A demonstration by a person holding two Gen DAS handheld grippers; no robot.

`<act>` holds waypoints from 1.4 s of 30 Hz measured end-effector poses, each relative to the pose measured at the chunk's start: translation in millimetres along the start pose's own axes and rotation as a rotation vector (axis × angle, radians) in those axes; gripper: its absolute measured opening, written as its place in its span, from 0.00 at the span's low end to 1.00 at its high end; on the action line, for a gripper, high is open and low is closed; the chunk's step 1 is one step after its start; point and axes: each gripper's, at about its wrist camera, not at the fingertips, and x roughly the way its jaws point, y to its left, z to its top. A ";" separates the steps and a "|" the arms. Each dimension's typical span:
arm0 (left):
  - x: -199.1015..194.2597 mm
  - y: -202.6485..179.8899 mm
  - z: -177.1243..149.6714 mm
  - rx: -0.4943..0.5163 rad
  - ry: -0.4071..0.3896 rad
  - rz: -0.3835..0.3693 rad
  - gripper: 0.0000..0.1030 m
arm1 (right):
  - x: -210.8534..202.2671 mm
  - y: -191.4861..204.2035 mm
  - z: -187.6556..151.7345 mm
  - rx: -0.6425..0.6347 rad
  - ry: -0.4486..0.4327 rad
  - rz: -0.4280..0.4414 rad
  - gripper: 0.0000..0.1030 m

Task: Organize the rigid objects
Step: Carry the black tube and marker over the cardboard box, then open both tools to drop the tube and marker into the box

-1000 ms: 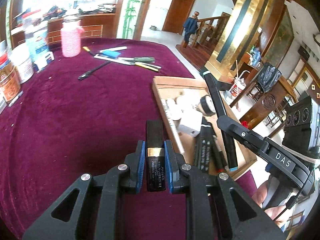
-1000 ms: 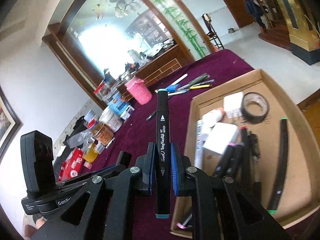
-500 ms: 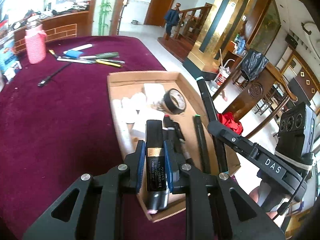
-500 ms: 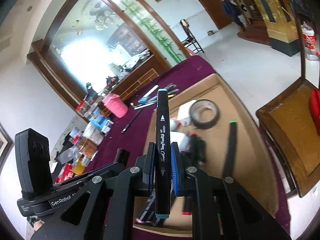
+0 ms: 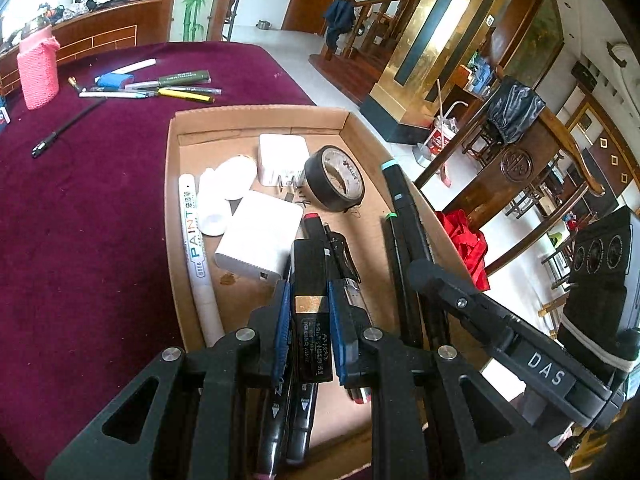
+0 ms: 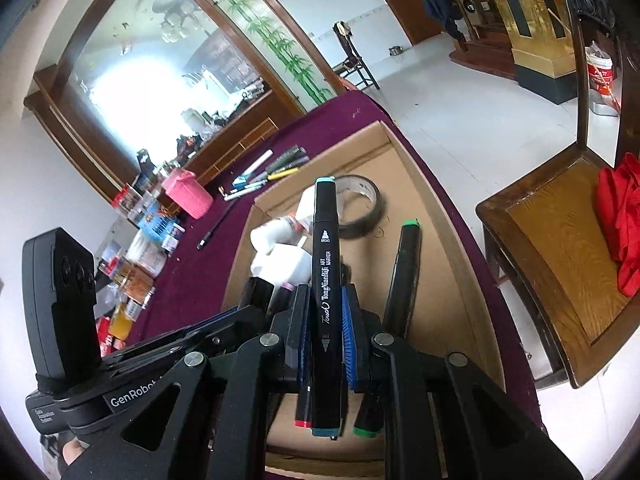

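Hovering over the near part of a shallow cardboard box (image 5: 256,114), the left gripper (image 5: 307,332) is clamped on a black stick with a gold band (image 5: 310,304) — its blue pads press on both sides, jaws nearly together. Just to its right, the right gripper (image 6: 326,332) pinches a black art marker (image 6: 327,280) with a teal cap at the far end, held along the line of the fingers above the same box; in the left wrist view that marker (image 5: 404,216) rises beside the box's right wall.

The box sits on a table with a dark red cloth (image 5: 88,208), close to the table's right edge. Inside it lie a roll of black tape (image 5: 334,178) toward the far right, two white charger blocks (image 5: 260,238) near the middle, a white paint pen (image 5: 194,236) along the left wall, and several black markers (image 5: 402,276) lying lengthwise at the near side — one with a green cap (image 6: 406,264).

Well beyond the box, at the far side of the table, lie a row of pens (image 5: 168,88) and a pink knitted holder (image 5: 38,72). A wooden chair with red cloth on it (image 6: 624,236) stands to the right of the table.
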 end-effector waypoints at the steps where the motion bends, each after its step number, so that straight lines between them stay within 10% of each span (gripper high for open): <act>1: 1.2 0.1 -0.7 0.001 0.001 0.000 0.15 | 1.6 -0.2 -0.3 -0.003 0.006 -0.008 0.13; 42: 10.0 -7.6 -5.5 0.069 -0.082 -0.073 0.15 | 25.2 6.2 -5.4 -0.089 0.054 -0.207 0.13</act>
